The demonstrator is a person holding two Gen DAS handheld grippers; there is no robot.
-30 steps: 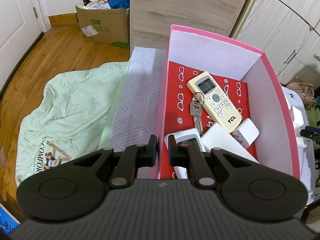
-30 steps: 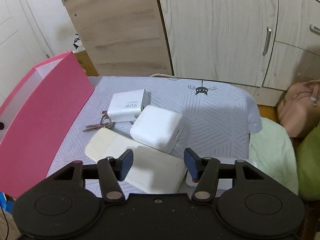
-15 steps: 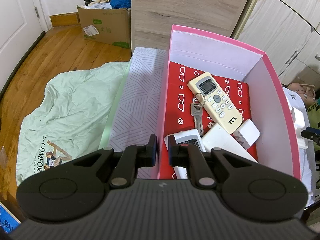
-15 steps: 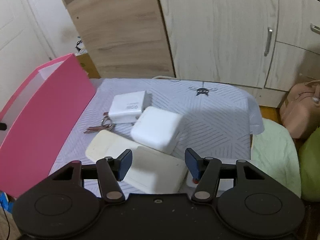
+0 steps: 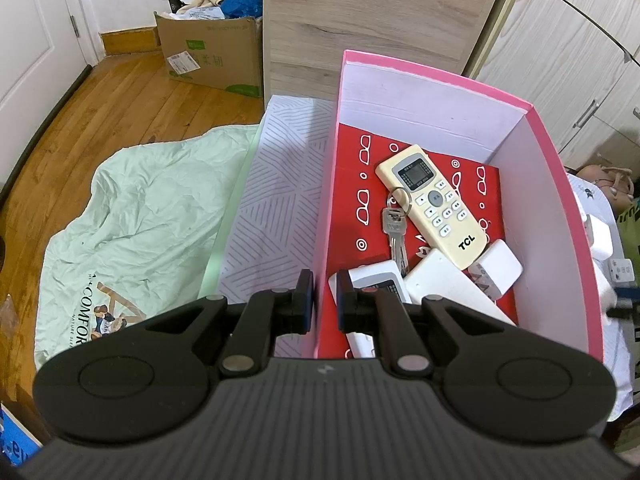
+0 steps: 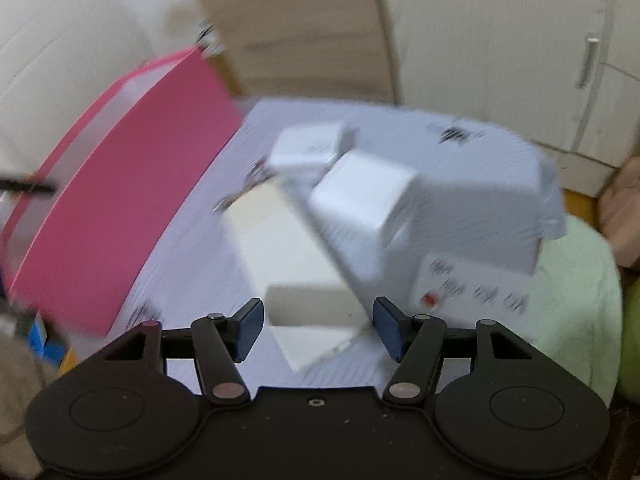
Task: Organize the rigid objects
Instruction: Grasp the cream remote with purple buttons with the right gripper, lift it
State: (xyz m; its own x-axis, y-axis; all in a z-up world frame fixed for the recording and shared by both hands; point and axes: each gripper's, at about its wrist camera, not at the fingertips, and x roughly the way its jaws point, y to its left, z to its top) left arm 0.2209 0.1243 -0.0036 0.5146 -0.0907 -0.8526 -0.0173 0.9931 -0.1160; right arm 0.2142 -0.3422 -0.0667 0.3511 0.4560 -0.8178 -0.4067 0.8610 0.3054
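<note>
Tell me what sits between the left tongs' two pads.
In the left wrist view, the left tongs are clamped on the pink box's side wall.

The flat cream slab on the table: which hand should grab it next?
The right. Its open right gripper sits over the flat cream slab, outside the pink cardboard box. The left gripper is clamped shut on that box's wall, so it is probably busy steadying it.
</note>
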